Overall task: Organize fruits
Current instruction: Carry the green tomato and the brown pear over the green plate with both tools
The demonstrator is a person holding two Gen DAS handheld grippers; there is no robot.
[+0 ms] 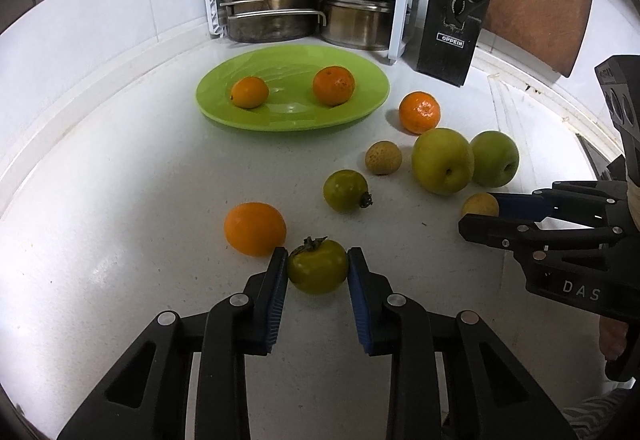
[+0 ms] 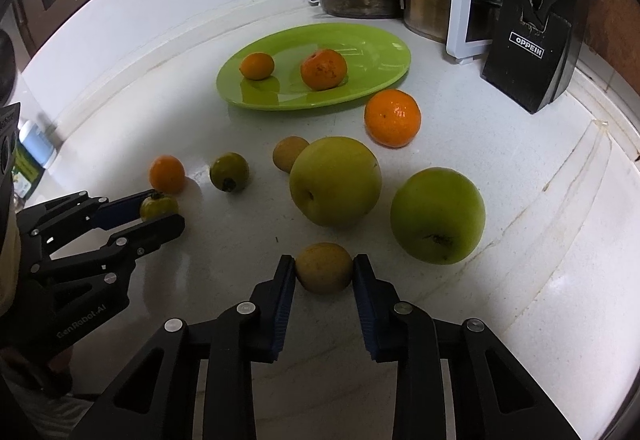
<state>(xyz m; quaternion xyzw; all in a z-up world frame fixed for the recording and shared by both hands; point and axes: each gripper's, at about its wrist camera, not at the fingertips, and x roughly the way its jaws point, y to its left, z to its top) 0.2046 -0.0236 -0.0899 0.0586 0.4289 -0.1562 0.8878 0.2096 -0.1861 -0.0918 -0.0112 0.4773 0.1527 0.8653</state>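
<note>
The left claw (image 1: 318,260) is pinching a small green persimmon (image 1: 317,266) between its blue pads, the fruit sitting on the white table (image 1: 140,200) well in front of the green plate (image 1: 292,90). The right claw (image 2: 324,266) is gripping a tan longan (image 2: 324,268), also in front of that plate (nearer its right side). Two oranges are resting on the plate; two green apples (image 2: 335,181) are lying between plate and longan.

Green plate (image 1: 256,120), orange mandarin (image 1: 419,112), yellow-green apple (image 2: 438,215), white counter (image 1: 120,200).
</note>
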